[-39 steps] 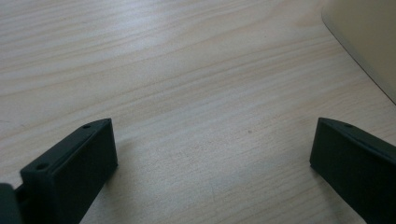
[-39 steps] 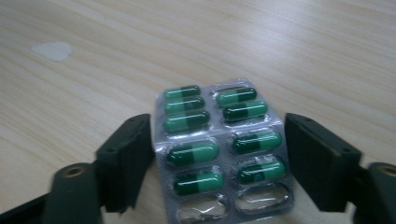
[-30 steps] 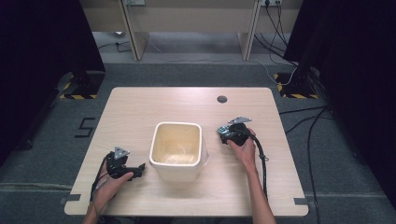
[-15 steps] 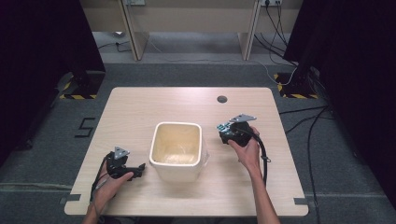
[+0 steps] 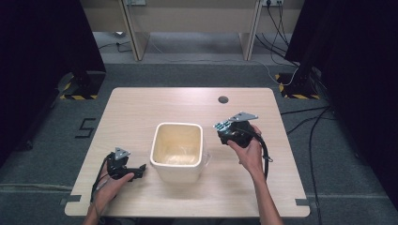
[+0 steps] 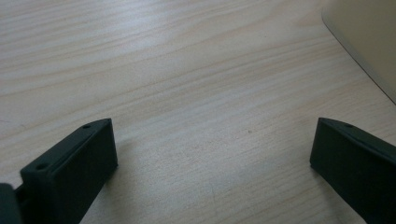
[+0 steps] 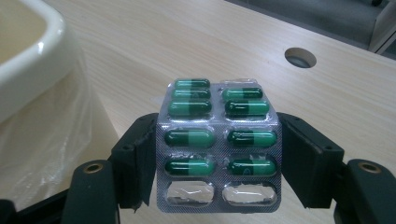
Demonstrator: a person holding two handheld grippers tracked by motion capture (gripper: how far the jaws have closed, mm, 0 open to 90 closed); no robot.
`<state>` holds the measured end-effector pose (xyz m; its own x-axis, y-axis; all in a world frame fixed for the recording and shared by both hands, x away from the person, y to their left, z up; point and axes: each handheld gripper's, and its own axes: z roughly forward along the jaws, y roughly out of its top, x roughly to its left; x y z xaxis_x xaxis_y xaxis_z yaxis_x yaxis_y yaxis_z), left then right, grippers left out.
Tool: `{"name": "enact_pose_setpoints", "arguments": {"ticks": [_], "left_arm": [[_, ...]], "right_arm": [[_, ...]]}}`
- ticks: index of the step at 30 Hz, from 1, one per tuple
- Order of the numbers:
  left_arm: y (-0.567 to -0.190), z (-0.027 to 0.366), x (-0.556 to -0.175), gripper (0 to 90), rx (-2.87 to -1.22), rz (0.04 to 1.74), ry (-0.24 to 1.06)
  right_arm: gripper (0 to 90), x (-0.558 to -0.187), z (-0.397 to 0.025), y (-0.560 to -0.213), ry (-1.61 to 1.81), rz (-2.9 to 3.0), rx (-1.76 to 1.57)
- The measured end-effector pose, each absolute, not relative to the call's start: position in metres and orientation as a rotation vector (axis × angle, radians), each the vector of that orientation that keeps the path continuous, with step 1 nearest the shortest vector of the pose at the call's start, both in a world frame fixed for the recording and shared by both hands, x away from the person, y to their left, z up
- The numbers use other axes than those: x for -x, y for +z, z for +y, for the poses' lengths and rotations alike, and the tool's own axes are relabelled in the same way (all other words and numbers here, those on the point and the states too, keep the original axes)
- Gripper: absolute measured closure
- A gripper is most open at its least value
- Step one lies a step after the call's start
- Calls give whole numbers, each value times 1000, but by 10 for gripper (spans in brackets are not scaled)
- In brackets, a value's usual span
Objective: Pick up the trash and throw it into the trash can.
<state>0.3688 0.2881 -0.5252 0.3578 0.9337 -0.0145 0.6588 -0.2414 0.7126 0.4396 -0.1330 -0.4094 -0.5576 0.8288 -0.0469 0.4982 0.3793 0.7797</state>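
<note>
A pill strip (image 7: pixel 219 147) is clamped by its edges in the right tool (image 7: pixel 219 158), just beside the cream bin (image 5: pixel 178 151), probably for dropping in. The left tool (image 6: pixel 210 154) is held wide open and empty over the worktop (image 5: pixel 141 108), on the bin's other side.

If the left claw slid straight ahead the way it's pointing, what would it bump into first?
Probably the cream bin. The left claw points at its side wall across bare table; the bin's edge sits off to one side, so it might just graze it.

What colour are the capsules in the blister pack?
Two-tone green, dark and lighter; right gripper view shows the blister pack best.
</note>
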Motion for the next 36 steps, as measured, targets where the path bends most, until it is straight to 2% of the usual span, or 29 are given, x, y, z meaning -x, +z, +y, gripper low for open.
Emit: {"name": "enact_pose_setpoints", "arguments": {"ticks": [16,36], "left_arm": [[-525,288,-369,0,-1986,1380,560],[-525,288,-369,0,-1986,1380,560]], "right_arm": [[342,-420,-112,-370,1100,2220,-1023],[342,-403,-64,-363,1153,2346,-845]]}}
